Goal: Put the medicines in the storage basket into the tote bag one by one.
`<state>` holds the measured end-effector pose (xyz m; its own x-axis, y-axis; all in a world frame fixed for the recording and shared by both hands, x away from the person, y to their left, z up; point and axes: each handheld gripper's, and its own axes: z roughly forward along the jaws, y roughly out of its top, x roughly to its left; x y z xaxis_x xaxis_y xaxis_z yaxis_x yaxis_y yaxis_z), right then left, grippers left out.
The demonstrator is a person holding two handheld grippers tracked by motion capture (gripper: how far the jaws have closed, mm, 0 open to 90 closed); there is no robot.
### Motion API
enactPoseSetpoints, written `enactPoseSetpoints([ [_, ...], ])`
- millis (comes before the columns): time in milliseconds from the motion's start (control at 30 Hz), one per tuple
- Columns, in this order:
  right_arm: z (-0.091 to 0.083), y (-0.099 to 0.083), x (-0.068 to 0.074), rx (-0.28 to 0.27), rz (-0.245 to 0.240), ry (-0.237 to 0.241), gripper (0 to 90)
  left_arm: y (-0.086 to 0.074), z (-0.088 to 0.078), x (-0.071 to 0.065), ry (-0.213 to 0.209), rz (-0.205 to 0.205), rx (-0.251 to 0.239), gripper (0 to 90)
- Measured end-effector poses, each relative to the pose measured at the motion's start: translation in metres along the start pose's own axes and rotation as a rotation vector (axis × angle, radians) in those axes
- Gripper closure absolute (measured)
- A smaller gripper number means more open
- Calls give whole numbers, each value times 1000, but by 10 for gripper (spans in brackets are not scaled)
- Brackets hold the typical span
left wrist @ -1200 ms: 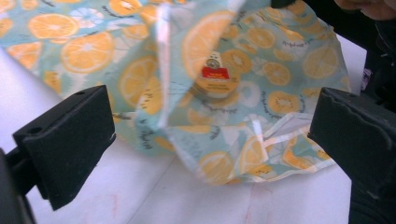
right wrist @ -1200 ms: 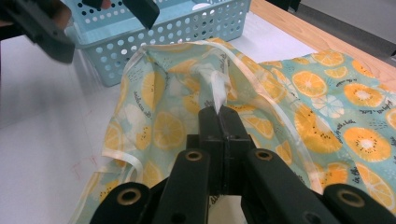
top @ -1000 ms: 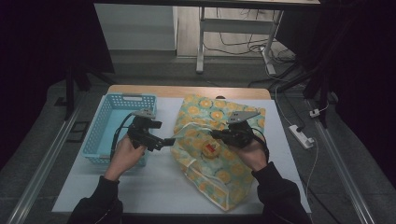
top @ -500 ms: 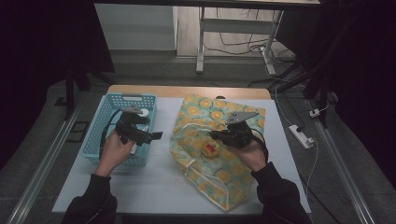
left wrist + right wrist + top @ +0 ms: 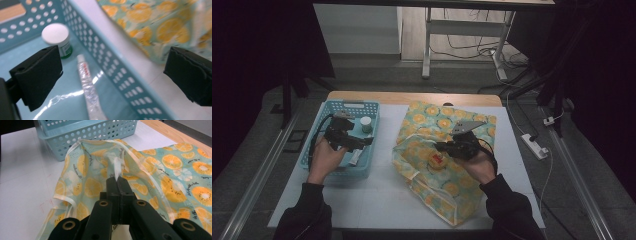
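A plastic bag [image 5: 452,125] printed with orange slices lies on the white table, its mouth turned toward the blue basket [image 5: 312,155] at the left. My right gripper [image 5: 438,147] is shut on the bag's clear rim strip [image 5: 117,168] and holds the mouth up. A round yellow item with a red label [image 5: 436,161] sits just inside the bag. My left gripper [image 5: 368,141] hovers open over the basket's right side, with nothing between its fingers [image 5: 37,77]. Below it in the basket are a white-capped jar [image 5: 56,37] and a clear tube [image 5: 88,90].
The basket's perforated wall [image 5: 120,77] runs between the left gripper's jaws, with the bag [image 5: 160,22] beyond it. A wooden strip [image 5: 412,97] edges the table's far side. A power strip [image 5: 534,146] lies off the table's right edge. Bare white table [image 5: 377,195] lies in front.
My left gripper has moved left, away from the bag's mouth to a spot over the basket, and a little lower. The right gripper has kept still on the bag.
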<state>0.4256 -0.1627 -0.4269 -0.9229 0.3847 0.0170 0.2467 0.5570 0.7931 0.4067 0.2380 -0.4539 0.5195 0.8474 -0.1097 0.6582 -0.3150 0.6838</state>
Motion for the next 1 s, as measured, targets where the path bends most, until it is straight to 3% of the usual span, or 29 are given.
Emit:
enactPoseSetpoints([
  [167, 0, 0, 0, -1, 2, 1, 900, -3, 7, 13, 37, -34, 35, 8],
  [367, 1, -1, -1, 1, 6, 4, 900, -4, 18, 19, 62, -31, 83, 0],
  [700, 2, -1, 0, 3, 5, 6, 900, -9, 45, 24, 69, -36, 227, 4],
  [1000, 4, -1, 2, 10, -3, 10, 896, -13, 62, 21, 75, 13, 355, 12],
])
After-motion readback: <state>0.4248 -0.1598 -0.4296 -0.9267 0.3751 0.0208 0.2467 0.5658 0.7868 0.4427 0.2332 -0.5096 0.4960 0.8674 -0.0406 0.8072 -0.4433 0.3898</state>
